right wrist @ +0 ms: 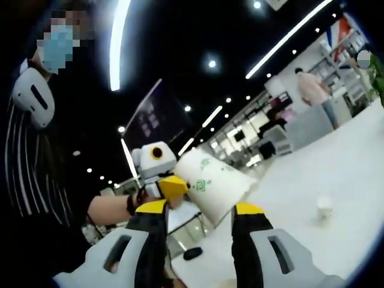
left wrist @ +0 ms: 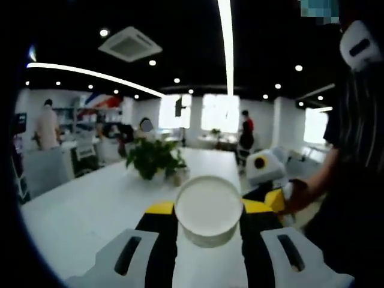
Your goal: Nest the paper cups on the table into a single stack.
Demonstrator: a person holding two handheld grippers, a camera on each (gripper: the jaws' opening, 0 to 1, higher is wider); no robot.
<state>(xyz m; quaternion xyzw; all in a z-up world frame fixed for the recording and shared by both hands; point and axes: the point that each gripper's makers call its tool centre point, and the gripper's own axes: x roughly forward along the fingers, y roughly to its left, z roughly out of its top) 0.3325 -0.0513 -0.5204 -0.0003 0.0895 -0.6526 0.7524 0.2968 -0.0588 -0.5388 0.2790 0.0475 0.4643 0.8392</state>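
The left tool [left wrist: 208, 240] pinches a paper cup [left wrist: 209, 210] between its yellow-tipped jaws, the cup lifted clear of the tabletop [left wrist: 90, 204] with its round end turned toward the camera. In the right gripper view the same cup [right wrist: 213, 189] shows side-on with green print, held by that left tool [right wrist: 171, 187] and lying tilted between the right tool's [right wrist: 198, 228] jaws, which stand spread on either side of it; I cannot tell whether they touch its wall. A second, small paper cup [right wrist: 324, 207] stands upright on the tabletop [right wrist: 336, 174], well apart from both tools. The main risk, as I judge it, is crushing: thin paper walls buckle if either tool closes hard, and a dented cup will not nest cleanly. If both tools pull on the cup at once it could twist or slip free. The tilt also matters, since a cup brought down askew onto the standing one would likely tip it over rather than seat.
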